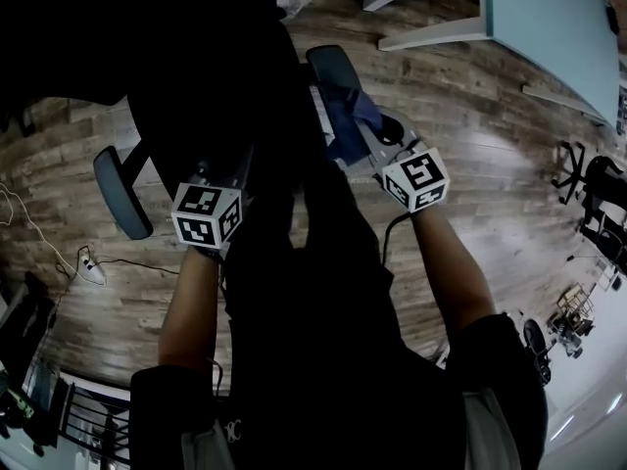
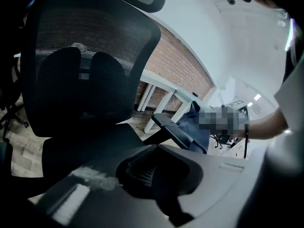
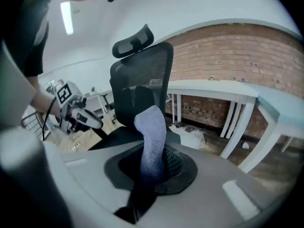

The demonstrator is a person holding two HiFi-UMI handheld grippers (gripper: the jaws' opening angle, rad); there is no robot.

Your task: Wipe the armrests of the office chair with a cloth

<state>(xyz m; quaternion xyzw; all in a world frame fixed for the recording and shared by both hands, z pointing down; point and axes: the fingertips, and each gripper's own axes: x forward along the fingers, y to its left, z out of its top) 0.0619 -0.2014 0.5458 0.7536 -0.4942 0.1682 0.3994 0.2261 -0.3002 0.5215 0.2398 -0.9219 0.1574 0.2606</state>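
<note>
The black mesh office chair stands in front of me. Its right armrest reaches up the head view, and a blue cloth lies against its near end. My right gripper is shut on that cloth, which sticks up out of the jaws in the right gripper view as a pale blue fold. The left gripper view shows the same armrest with the cloth draped on it. My left gripper hovers over the seat beside the left armrest, shut with nothing showing between its jaws.
A white table stands beyond the chair against a brick wall. A power strip with cable lies on the wooden floor at left. Another chair's black base sits at the far right.
</note>
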